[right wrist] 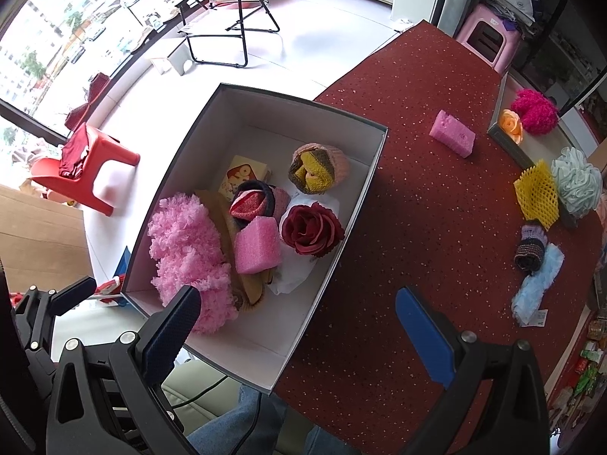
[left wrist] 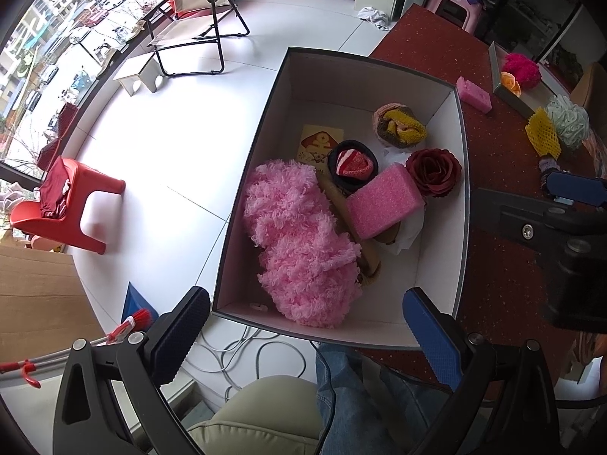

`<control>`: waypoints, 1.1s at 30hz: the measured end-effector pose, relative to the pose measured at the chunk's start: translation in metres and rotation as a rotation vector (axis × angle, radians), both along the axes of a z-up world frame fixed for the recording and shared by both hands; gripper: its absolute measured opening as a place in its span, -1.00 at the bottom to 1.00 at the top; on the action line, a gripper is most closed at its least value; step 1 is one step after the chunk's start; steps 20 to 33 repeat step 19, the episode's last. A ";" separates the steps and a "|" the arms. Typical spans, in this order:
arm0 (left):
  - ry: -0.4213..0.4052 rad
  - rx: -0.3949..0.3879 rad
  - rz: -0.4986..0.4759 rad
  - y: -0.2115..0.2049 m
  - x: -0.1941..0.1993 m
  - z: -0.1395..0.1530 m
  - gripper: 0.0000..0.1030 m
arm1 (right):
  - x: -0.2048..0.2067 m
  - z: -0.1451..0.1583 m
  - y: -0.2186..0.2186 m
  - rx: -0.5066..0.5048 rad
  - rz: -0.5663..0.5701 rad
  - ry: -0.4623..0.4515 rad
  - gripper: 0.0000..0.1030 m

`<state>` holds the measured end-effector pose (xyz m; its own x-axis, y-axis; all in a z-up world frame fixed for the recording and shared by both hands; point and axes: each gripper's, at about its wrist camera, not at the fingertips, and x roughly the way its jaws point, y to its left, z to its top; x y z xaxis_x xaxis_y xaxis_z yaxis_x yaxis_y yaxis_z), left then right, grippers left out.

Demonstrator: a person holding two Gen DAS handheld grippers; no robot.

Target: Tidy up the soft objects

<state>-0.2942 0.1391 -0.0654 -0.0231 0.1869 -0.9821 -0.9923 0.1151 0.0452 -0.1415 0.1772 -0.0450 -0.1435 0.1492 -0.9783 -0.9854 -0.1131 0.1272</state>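
An open white box [left wrist: 444,121] [right wrist: 334,265] sits at the left edge of the red table [right wrist: 398,227]. Inside lie a fluffy pink scarf [left wrist: 299,246] [right wrist: 189,250], a pink sponge [left wrist: 383,201] [right wrist: 256,246], a dark red rose [left wrist: 434,172] [right wrist: 311,229], a rolled red and black sock [left wrist: 353,165] and a knitted roll [left wrist: 400,125] [right wrist: 318,168]. My left gripper [left wrist: 307,333] hangs open above the box's near end, empty. My right gripper [right wrist: 299,333] is open and empty over the box's near right corner. On the table lie a second pink sponge [right wrist: 451,138], yellow foam net [right wrist: 537,195] and knit roll [right wrist: 531,246].
A pale bath puff [right wrist: 578,182] and a light blue fluffy piece [right wrist: 535,288] lie at the table's right. A grey tray [right wrist: 510,144] holds an orange rose [right wrist: 510,123] and magenta pompom [right wrist: 535,112]. A red stool [left wrist: 76,204] and folding chair [left wrist: 197,11] stand on the floor.
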 end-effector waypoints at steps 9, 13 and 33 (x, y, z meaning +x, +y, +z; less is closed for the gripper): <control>0.018 -0.010 0.020 -0.001 0.000 -0.002 0.98 | 0.000 -0.003 0.002 -0.009 0.017 0.009 0.99; 0.025 -0.014 0.034 -0.003 0.000 -0.004 0.99 | -0.001 -0.004 0.003 -0.011 0.028 0.012 0.99; 0.024 0.007 0.069 -0.007 -0.003 -0.002 0.98 | 0.000 -0.004 0.001 -0.014 0.041 0.013 0.99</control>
